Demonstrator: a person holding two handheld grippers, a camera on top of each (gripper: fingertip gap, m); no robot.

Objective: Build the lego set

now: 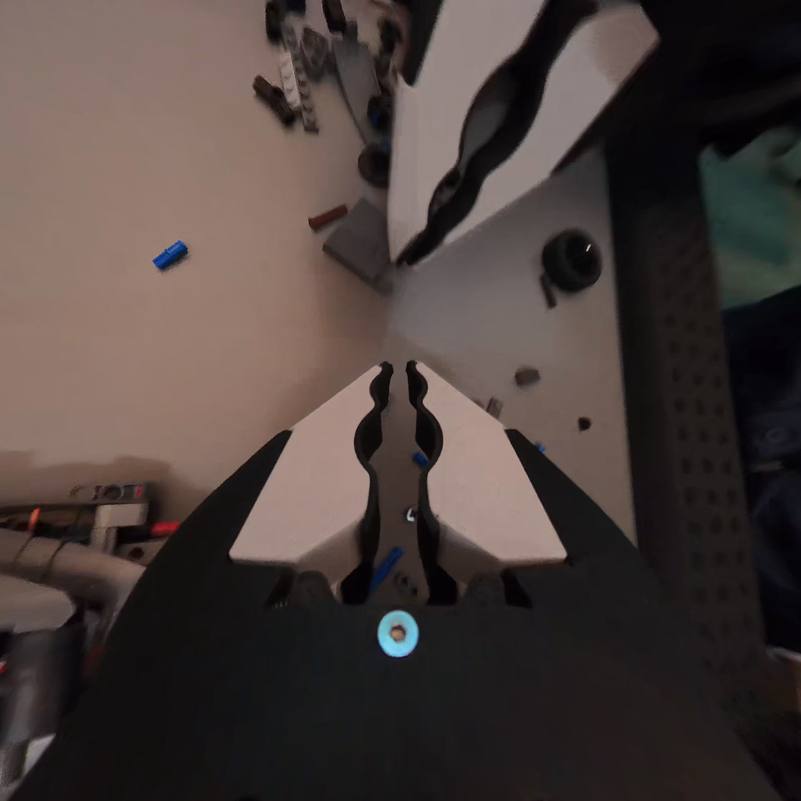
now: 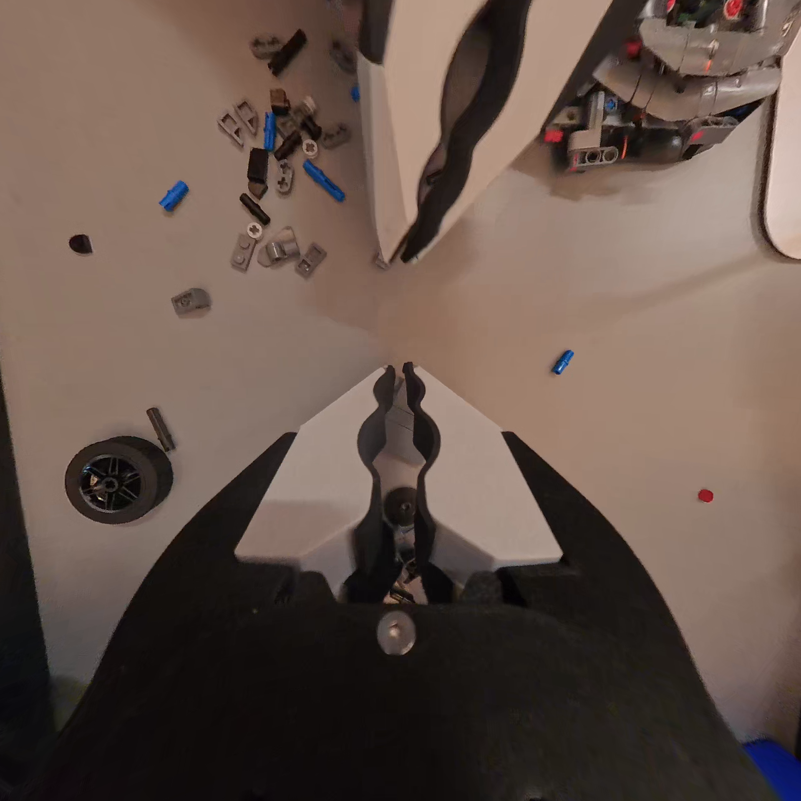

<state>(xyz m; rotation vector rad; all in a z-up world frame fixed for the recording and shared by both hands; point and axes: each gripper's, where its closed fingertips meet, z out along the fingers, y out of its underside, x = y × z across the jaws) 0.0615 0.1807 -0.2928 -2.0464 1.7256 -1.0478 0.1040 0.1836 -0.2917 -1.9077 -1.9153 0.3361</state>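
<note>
The left gripper [image 1: 398, 366] hangs over the bench [image 1: 130, 346], its jaws nearly together on nothing. The right gripper [image 2: 398, 368] is clamped on a grey piece [image 2: 401, 427]. The half-built model [image 2: 659, 99] sits by the bench's far edge, loose parts [image 2: 277, 173] near it.

Both my wrist cams look steeply down along their fingers at the table [image 2: 563, 281], fairly close. Each sees the other gripper up top. Shared: wheel [image 1: 571, 260] [image 2: 118, 479], loose parts pile [image 2: 277, 151].
</note>
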